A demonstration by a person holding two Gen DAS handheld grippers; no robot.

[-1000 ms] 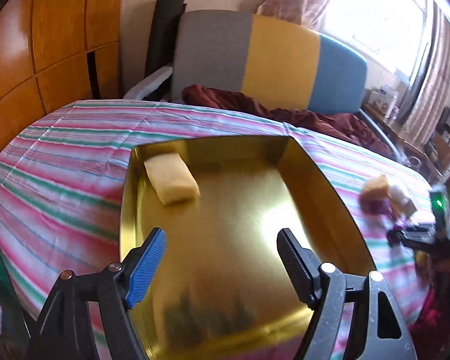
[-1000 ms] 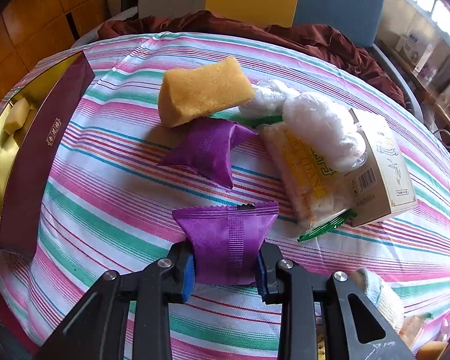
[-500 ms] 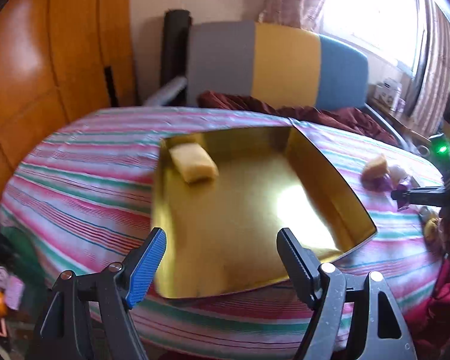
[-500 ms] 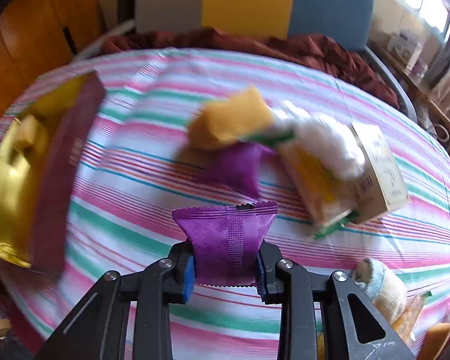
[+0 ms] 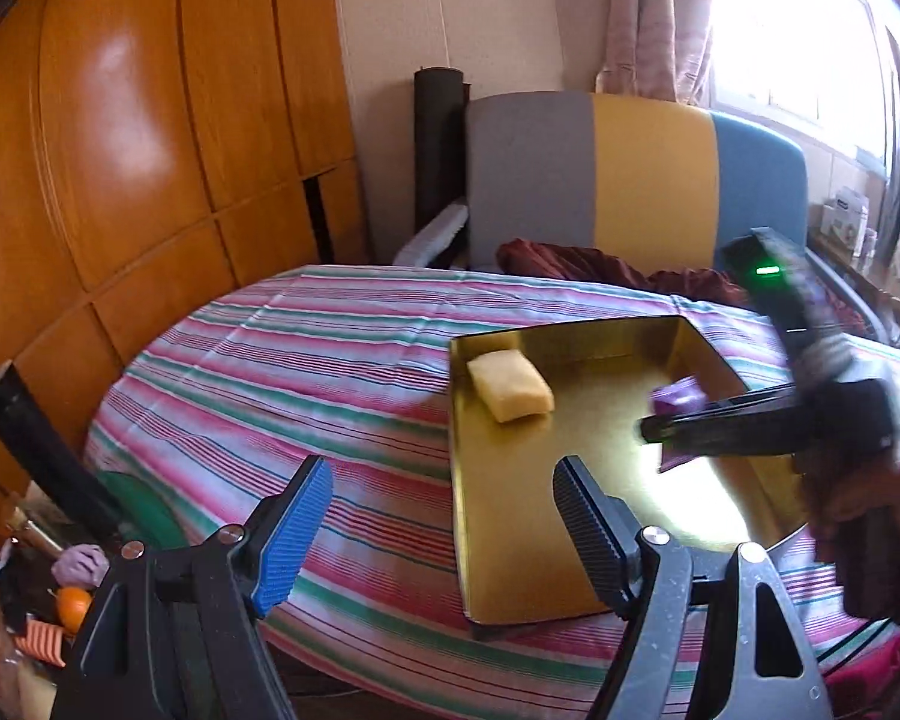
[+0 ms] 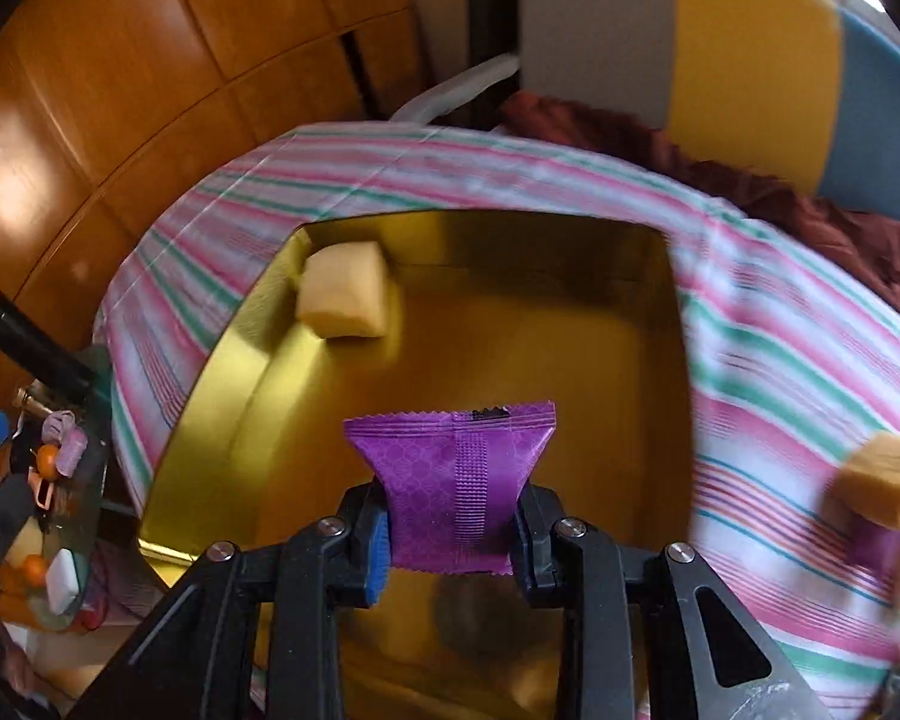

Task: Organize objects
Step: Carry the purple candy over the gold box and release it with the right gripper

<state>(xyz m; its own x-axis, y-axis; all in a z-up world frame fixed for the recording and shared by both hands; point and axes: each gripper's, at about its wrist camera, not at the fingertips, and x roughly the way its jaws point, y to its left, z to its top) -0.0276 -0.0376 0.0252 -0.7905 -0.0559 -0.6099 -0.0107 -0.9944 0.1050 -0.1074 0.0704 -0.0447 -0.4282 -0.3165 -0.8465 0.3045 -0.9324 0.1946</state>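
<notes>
My right gripper is shut on a purple snack packet and holds it above the gold tray. A pale yellow sponge lies in the tray's far left corner. In the left wrist view the right gripper reaches in over the tray from the right with the purple packet, and the sponge lies at the tray's far left. My left gripper is open and empty, near the tray's front left edge.
The tray rests on a round table with a striped cloth. An orange sponge and another purple packet lie right of the tray. A multicoloured chair stands behind. A wooden wall is at the left, clutter below.
My right gripper has carried the purple packet left from the pile of objects to above the gold tray. My left gripper has pulled back and left, away from the tray.
</notes>
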